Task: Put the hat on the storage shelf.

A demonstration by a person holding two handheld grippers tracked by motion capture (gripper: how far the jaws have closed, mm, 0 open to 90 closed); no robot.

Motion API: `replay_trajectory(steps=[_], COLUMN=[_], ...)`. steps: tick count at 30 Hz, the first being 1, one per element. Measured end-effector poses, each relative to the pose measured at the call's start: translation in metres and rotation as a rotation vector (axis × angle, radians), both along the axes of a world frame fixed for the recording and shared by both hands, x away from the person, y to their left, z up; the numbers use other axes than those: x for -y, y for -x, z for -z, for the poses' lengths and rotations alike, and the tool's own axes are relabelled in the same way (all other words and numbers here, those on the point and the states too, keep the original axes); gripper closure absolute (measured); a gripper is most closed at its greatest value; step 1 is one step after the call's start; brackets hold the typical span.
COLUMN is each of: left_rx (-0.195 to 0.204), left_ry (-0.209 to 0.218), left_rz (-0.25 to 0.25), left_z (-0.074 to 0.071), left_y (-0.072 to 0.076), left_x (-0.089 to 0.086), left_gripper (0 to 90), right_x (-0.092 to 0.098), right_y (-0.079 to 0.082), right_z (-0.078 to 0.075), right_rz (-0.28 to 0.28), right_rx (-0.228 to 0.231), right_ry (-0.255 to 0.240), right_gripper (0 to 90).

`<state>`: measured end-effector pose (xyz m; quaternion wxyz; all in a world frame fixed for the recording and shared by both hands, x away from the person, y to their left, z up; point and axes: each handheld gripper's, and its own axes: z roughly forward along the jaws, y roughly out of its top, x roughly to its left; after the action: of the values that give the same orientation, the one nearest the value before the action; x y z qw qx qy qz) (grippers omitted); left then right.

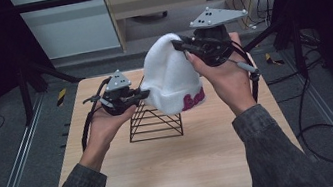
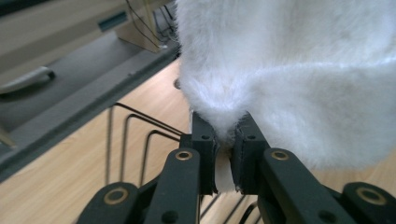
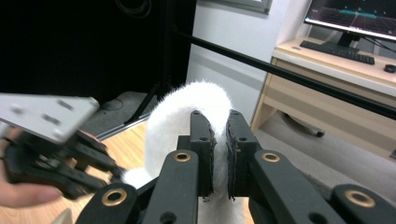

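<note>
Left tool [image 1: 143, 95]: clenched on the lower edge of the white fuzzy hat [image 1: 170, 72] (fabric pinched between the pads).
Right tool [image 1: 178, 45]: clamped on the hat's top, held higher.
Hat: hangs in the air between both tools, over the black wire rack [image 1: 154, 122]; pink lettering on its cuff.
Rack: stands on the wooden bench [image 1: 176, 168].

A fluffy white beanie [image 1: 169, 73] with pink lettering on its folded cuff hangs upright in the air above the wooden surface [image 1: 175, 163], crown up, cuff low and pinched at one edge.
</note>
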<state>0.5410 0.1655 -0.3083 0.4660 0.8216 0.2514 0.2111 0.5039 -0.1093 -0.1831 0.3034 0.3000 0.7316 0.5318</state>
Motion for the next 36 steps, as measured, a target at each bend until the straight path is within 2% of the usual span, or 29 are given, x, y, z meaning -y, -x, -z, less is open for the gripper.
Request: replay_trajectory(steps=[3,5,9,20,28,36], left_rx=[-0.003,0.008,0.035,0.030,0.014,-0.010], left_ry=[0.051,0.057,0.052,0.053,0.032,0.027], left_rz=[-0.004,-0.011,-0.035,-0.081,-0.122,-0.164], left_z=[-0.006,-0.009,-0.015,-0.016,-0.005,0.010], left_y=[0.003,0.006,0.011,0.011,-0.001,-0.026], left_x=[-0.010,-0.014,-0.022,-0.042,-0.056,-0.060], left_gripper=[82.8,83.1,83.9,84.5,84.6,84.8], right_x=[0.002,0.004,0.004,-0.013,-0.026,-0.034], right_y=[-0.003,-0.006,-0.012,-0.036,-0.054,-0.078], right_z=[0.001,0.001,0.003,0.016,0.028,0.040], right_rz=[0.016,0.032,0.048,0.053,0.043,0.032], right_rx=[-0.007,-0.010,-0.022,-0.056,-0.081,-0.105], right_ry=[-0.003,0.003,0.003,0.023,0.044,0.051], right_gripper=[83.6,83.6,83.6,83.5,83.5,83.7])
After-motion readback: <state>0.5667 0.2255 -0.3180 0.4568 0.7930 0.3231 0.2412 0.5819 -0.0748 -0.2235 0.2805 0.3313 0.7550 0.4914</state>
